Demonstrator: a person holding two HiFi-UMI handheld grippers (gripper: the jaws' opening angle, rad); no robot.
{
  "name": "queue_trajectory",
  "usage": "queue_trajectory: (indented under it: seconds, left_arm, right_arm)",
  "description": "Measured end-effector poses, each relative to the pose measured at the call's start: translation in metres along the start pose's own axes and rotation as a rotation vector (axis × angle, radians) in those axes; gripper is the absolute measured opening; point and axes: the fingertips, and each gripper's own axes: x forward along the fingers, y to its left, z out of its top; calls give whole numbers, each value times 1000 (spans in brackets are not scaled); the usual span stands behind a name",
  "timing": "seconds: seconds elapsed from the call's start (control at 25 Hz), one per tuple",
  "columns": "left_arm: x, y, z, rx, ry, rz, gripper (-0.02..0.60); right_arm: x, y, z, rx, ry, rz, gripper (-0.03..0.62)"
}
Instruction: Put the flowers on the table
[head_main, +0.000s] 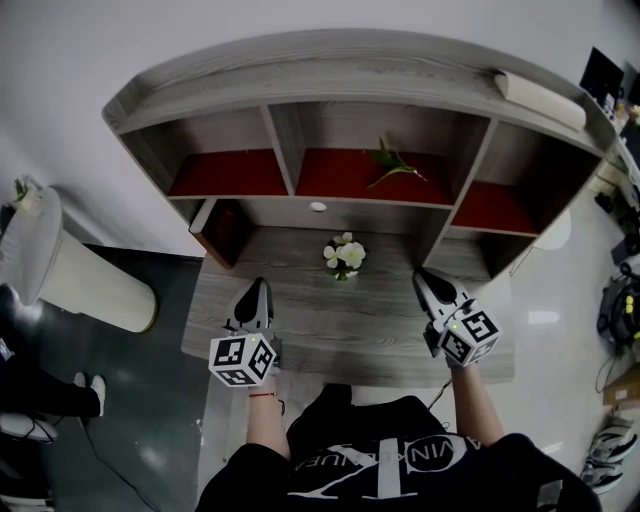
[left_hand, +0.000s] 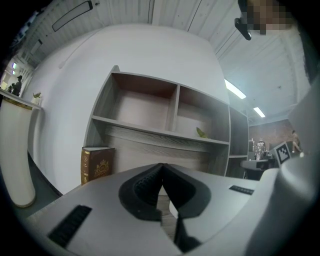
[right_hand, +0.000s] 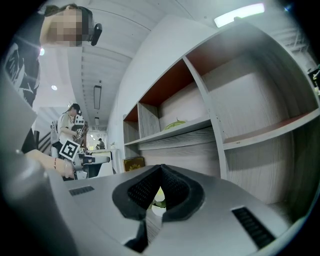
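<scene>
On the tabletop (head_main: 330, 335) sit the white flowers (head_main: 344, 254), near its back edge below the middle shelf (head_main: 330, 188), ahead of my two grippers and roughly between them. I judge that part done. A green sprig (head_main: 396, 166) lies up on the shelf, possibly one more stem to bring down. My left gripper (head_main: 256, 288) and right gripper (head_main: 424, 276) hover level over the tabletop, each with its fingers (left_hand: 142, 187) pressed together and holding nothing.
</scene>
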Motion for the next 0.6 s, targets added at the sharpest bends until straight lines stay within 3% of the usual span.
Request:
queue_trajectory:
  seconds: [0.6]
  left_arm:
    - [-8, 3, -6, -23, 9, 10, 3]
  right_arm:
    - [-4, 0, -2, 74, -23, -5, 9]
